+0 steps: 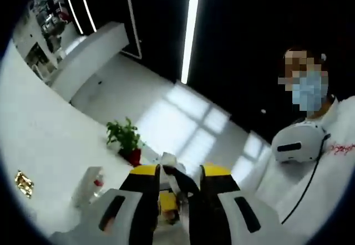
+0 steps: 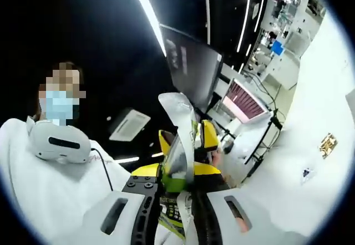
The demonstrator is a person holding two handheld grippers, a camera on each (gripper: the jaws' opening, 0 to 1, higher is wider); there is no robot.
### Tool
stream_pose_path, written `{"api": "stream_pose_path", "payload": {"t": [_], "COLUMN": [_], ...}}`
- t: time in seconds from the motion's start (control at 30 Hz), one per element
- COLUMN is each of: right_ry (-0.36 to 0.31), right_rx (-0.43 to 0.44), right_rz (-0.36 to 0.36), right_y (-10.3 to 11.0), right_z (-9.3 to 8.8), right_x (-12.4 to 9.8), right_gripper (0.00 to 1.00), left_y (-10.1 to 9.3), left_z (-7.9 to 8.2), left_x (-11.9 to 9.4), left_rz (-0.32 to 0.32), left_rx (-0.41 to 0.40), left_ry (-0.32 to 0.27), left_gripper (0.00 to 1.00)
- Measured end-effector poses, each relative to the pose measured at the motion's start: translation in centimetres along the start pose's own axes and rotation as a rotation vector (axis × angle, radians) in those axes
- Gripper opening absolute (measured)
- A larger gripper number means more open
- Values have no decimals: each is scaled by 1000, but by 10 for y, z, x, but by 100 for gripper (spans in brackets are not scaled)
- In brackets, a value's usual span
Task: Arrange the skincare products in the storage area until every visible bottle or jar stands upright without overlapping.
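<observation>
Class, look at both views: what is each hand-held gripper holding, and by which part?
The right hand-held gripper pinches a green-and-white tube near its lower end. The left hand-held gripper grips a small white object by its lower part; what it is cannot be told.

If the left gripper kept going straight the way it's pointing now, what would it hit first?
The left gripper is already shut on a small white item. Past its tips, the potted plant sits slightly left of the line, with a pale surface beyond. Depth is unclear, so the way looks mostly free.

A silvery tube (image 2: 178, 145) with a green base stands upright between the right gripper's jaws.
</observation>
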State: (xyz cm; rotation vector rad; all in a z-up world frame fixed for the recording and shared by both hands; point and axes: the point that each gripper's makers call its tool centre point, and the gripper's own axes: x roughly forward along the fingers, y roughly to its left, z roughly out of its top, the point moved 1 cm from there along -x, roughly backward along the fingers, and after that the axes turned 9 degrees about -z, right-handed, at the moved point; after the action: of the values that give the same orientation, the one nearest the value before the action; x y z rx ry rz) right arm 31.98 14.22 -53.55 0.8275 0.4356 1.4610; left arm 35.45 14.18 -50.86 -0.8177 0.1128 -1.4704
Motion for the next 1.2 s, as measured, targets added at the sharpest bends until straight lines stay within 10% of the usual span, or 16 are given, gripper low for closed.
{"api": "stream_pose_path", "payload": {"t": [0.53,0.73,0.87,1.0,1.2], "right_ry": [-118,-100,-126,-181,-230], "right_rx": [-21,6,29,63,100], "right_rz": [-165,-269,-257,-231,-290], "right_y": [-23,-38,-34,-26,-38], "right_z": [14,11,14,21,26], "right_x": [-19,-23,-22,-18,-18], "right_gripper": [9,6,4,4,3], "left_y": [27,41,34,35,23], "left_z": [11,7,-3,-24,-45], "left_x": [-19,-26,-27,-25,-19], "left_rz": [221,329,248,235,208], "left_rx": [-56,20,10,-8,16], "left_ry": [-65,4,33,75,95], "left_gripper": [3,4,10,49,19]}}
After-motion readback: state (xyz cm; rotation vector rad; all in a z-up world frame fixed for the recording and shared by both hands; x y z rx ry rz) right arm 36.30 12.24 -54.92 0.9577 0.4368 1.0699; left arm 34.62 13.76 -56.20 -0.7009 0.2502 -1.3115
